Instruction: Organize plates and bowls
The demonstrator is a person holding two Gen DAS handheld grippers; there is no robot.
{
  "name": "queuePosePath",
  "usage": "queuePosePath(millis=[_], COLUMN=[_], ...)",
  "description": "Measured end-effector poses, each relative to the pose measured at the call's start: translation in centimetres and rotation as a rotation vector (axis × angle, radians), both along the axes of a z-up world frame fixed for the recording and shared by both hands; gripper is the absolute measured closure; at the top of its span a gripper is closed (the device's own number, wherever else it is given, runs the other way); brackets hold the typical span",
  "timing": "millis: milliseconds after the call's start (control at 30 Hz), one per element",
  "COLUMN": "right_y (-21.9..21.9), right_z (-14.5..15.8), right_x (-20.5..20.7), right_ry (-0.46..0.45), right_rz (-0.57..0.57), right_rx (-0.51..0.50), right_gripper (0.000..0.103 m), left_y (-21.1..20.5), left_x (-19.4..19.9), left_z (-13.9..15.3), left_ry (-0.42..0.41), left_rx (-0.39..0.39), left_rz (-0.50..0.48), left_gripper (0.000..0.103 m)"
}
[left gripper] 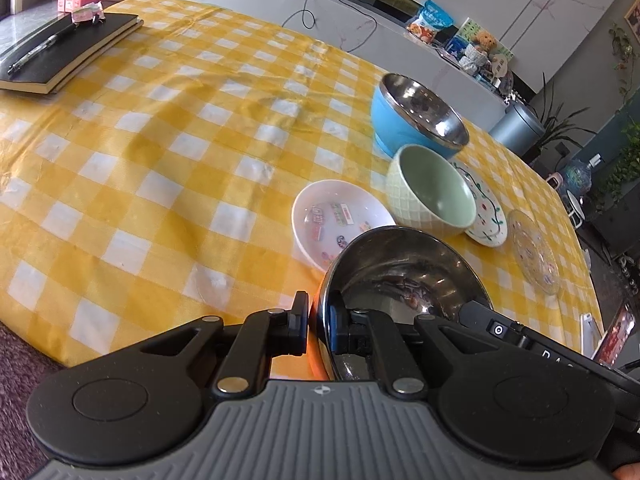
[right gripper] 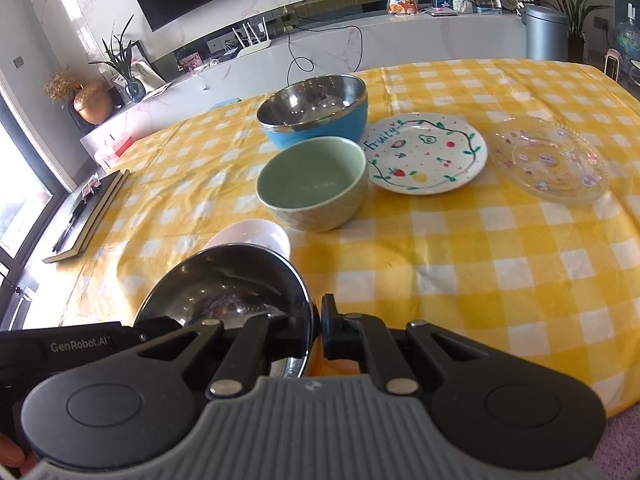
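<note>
Both my grippers are on the same steel bowl (left gripper: pixel 404 276), at the near edge of the yellow checked tablecloth (left gripper: pixel 160 160).

Left gripper (left gripper: pixel 320 324): jaws nearly closed, pinching the bowl's rim, one finger outside the wall, the other inside. Right gripper (right gripper: pixel 316 334): same grip on the opposite rim, one finger outside, the other inside the bowl (right gripper: pixel 228 292). The bowl has an orange outer wall, visible between the fingers; it looks tilted, and I can't tell whether its base touches the cloth.

Everything else relative to the steel bowl:
- white dish (left gripper: pixel 340 220) with small printed pictures: just beyond it, partly hidden by the bowl's rim.
- green bowl (right gripper: pixel 312 182): further beyond the dish, upright, empty.
- blue bowl (right gripper: pixel 316 110) with steel lining: behind the green bowl, just beside it or touching; can't tell which.
- "Fruity" plate (right gripper: pixel 426 152): beyond and to the right, its edge right next to the green bowl.
- clear glass plate (right gripper: pixel 550 158): further right again, apart from the Fruity plate.
- black notebook (left gripper: pixel 68 52) with a pen (left gripper: pixel 42 48) on top: far left corner of the table, well apart.
</note>
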State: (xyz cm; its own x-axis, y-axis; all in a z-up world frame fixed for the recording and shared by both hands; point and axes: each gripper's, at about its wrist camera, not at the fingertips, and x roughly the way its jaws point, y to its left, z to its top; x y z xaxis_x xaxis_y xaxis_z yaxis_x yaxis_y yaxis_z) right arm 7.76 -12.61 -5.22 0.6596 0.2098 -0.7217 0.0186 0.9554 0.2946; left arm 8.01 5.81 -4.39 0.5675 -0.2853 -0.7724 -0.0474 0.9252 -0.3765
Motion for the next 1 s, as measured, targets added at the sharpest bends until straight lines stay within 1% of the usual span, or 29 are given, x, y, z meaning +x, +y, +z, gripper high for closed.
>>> queuePosePath(millis=[433,567,667,867,933,967,1000], right_y=[4.1,4.8,4.8,4.6,4.7,4.7,4.6], right_z=[-0.2,-0.2,-0.2,-0.1,-0.1,-0.1,-0.1], right_x=[5.2,5.5,5.6,5.4,5.4,5.4,5.4], right_ry=[-0.02,-0.014,-0.001,0.017,0.015,0.015,0.014], right_rz=[0.047,0.059,0.066,0.066,0.068,0.068,0.071], right_rx=[0.039,0.041,0.052,0.044,0.04,0.041,0.048], right_gripper=[0.099,0.099,0.098,0.098,0.098,0.096,0.094], left_y=[3.9,4.6,4.6,4.5,4.5,4.5,4.5], left_x=[3.6,3.6,3.3,3.2,3.2,3.1,3.0], left_z=[-0.2,-0.2,-0.1,0.1,-0.1,-0.1,-0.2], left_ry=[-0.031,-0.016,-0.003,0.026,0.031,0.033,0.03], left_rx=[0.021,0.016,0.019,0.014,0.007,0.0,-0.003], left_rz=[0.1,0.099,0.095,0.088,0.081,0.083,0.085], left_gripper=[0.094,0.094,0.094,0.094,0.09,0.088,0.08])
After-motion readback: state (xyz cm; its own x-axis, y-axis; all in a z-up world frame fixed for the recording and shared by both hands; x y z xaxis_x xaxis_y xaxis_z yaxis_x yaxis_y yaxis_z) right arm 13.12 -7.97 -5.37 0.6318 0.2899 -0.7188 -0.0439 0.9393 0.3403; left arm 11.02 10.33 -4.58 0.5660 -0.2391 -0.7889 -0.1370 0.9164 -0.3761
